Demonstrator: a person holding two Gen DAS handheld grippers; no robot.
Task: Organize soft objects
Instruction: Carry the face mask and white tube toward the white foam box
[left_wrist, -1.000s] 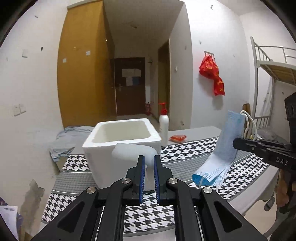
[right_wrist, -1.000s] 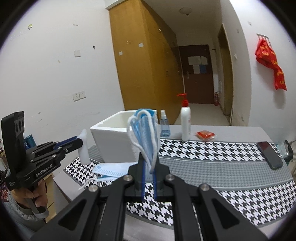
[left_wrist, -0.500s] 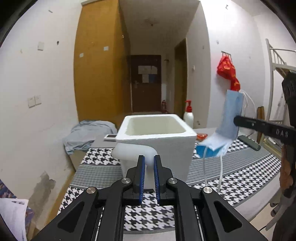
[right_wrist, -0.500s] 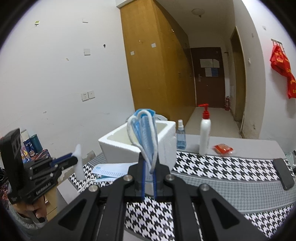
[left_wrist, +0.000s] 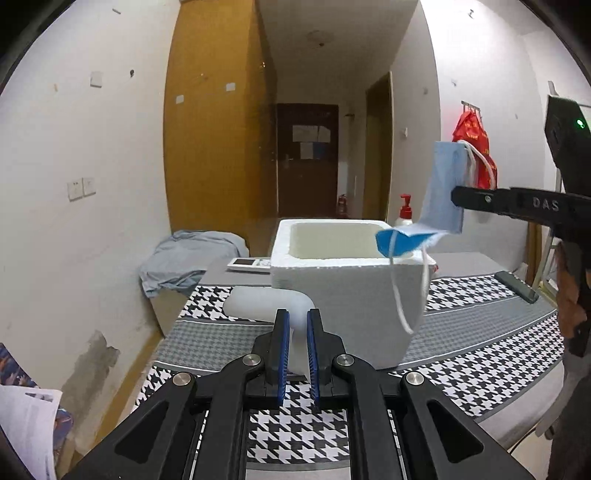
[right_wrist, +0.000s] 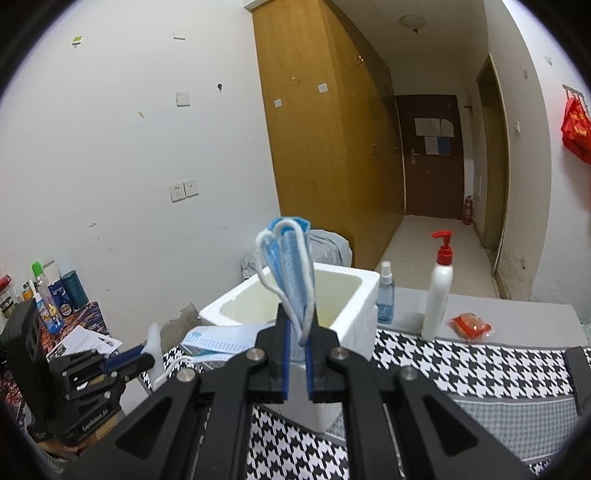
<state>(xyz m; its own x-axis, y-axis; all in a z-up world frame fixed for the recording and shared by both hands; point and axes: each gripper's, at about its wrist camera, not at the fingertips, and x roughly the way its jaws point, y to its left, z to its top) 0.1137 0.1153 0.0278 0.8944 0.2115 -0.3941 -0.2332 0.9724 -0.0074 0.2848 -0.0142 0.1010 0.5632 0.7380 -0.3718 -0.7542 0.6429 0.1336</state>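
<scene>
My left gripper (left_wrist: 295, 325) is shut on a bent white soft piece (left_wrist: 266, 301), held just in front of the white foam box (left_wrist: 343, 295). The right gripper (left_wrist: 456, 195) comes in from the right, shut on a bunch of blue face masks (left_wrist: 443, 192) whose lower ends and ear loops hang over the box's right rim. In the right wrist view the right gripper (right_wrist: 297, 332) grips the masks (right_wrist: 290, 254) upright before the box (right_wrist: 354, 317). The left gripper (right_wrist: 146, 360) with the white piece (right_wrist: 155, 338) is at the lower left. Another mask (right_wrist: 218, 338) lies beside the box.
The box stands on a table with a houndstooth cloth (left_wrist: 480, 350). Behind it are a pump bottle (right_wrist: 439, 295), a spray bottle (right_wrist: 386, 299) and a red packet (right_wrist: 471, 326). A phone (left_wrist: 517, 286) lies at the right, and a grey cloth (left_wrist: 184, 258) is heaped at the far left.
The right gripper has carried the masks up and towards the box, from low over the table to above its right rim. The left gripper has shifted sideways, still holding the white piece.
</scene>
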